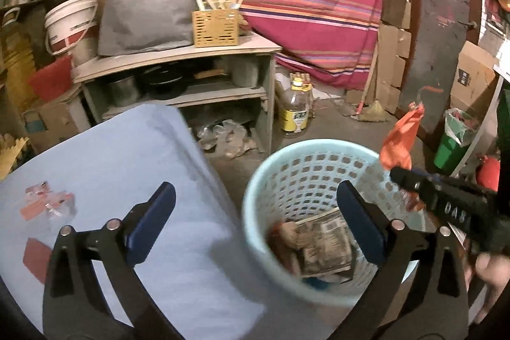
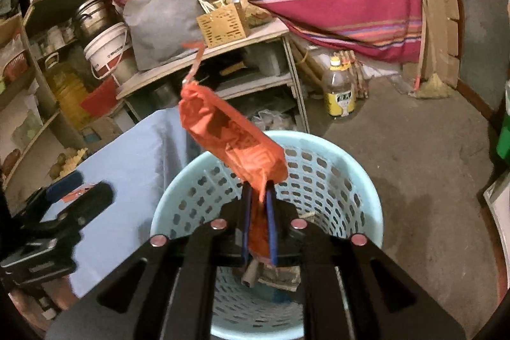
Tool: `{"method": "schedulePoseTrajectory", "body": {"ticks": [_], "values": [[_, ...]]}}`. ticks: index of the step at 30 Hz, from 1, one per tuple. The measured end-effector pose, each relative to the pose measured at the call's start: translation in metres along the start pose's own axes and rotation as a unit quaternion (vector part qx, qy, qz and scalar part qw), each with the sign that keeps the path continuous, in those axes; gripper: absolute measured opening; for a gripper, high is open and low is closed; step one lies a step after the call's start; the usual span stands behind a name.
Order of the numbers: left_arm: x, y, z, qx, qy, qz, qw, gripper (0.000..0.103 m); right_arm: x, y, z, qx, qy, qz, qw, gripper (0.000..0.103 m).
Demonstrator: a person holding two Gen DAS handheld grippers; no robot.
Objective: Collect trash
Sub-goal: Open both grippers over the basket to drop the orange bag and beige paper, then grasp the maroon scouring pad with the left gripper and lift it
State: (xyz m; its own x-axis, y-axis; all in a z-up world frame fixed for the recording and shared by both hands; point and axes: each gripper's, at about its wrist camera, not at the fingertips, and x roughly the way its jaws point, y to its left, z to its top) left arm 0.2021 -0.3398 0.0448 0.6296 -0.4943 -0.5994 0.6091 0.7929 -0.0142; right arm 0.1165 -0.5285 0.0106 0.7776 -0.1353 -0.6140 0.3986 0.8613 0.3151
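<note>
Right wrist view: the right gripper (image 2: 258, 196) has its blue pads almost together, pinching the lower end of an orange wrapper (image 2: 229, 139); the rest of the wrapper sticks up and away over the near rim of the pale blue basket (image 2: 360, 180).
Left wrist view: the left gripper (image 1: 255, 228) stands as wide as it goes, nothing between its fingers; its right finger hangs over the basket, its left finger over the blue tablecloth (image 1: 127, 164).
Basket: on the concrete floor, just right of the cloth-covered table; a printed paper packet (image 1: 328, 247) and some brownish scraps lie at its bottom.
Still on the table: clear-and-orange plastic wrappers (image 1: 47, 201) near the left edge, and a reddish card (image 1: 36, 254) nearer the camera.
Step in hand: I'd judge this the drop-off; the right gripper has brought the orange wrapper to the basket and has not let it go.
Next move, right: the wrapper is light and floppy, so the pads should part with the wrapper well over the opening, or it may catch the rim or drift outside.
Next move, left: empty, so it looks free to swing left to the table for the remaining wrappers.
Background: a wooden shelf unit (image 1: 178, 53) and an oil bottle (image 1: 295, 107) stand farther off, clear of the work.
</note>
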Motion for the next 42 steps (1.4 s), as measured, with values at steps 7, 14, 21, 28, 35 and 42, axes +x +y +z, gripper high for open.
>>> {"method": "schedulePoseTrajectory", "body": {"ticks": [7, 14, 21, 28, 35, 42], "values": [[-0.026, 0.077, -0.026, -0.026, 0.005, 0.052, 0.9983, 0.098, 0.012, 0.015, -0.003, 0.009, 0.007, -0.019, 1.000, 0.061], [-0.044, 0.161, -0.060, -0.038, 0.010, 0.131, 0.9907, 0.098, 0.015, 0.039, -0.004, 0.002, 0.000, -0.094, 0.996, 0.090], [-0.038, 0.238, -0.081, -0.087, 0.039, 0.153, 0.9837, 0.098, 0.022, 0.085, -0.005, -0.018, -0.014, -0.097, 0.995, 0.098], [-0.013, 0.281, -0.102, -0.097, 0.104, 0.153, 0.9779, 0.098, 0.046, 0.118, -0.013, -0.003, 0.014, -0.099, 0.995, 0.098], [0.000, 0.298, -0.108, -0.119, 0.145, 0.129, 0.9738, 0.097, 0.060, 0.161, -0.023, -0.034, 0.026, -0.071, 0.997, 0.098], [-0.006, 0.306, -0.111, -0.144, 0.137, 0.108, 0.9740, 0.090, 0.078, 0.213, -0.040, -0.071, 0.037, -0.031, 0.996, 0.098]]}}
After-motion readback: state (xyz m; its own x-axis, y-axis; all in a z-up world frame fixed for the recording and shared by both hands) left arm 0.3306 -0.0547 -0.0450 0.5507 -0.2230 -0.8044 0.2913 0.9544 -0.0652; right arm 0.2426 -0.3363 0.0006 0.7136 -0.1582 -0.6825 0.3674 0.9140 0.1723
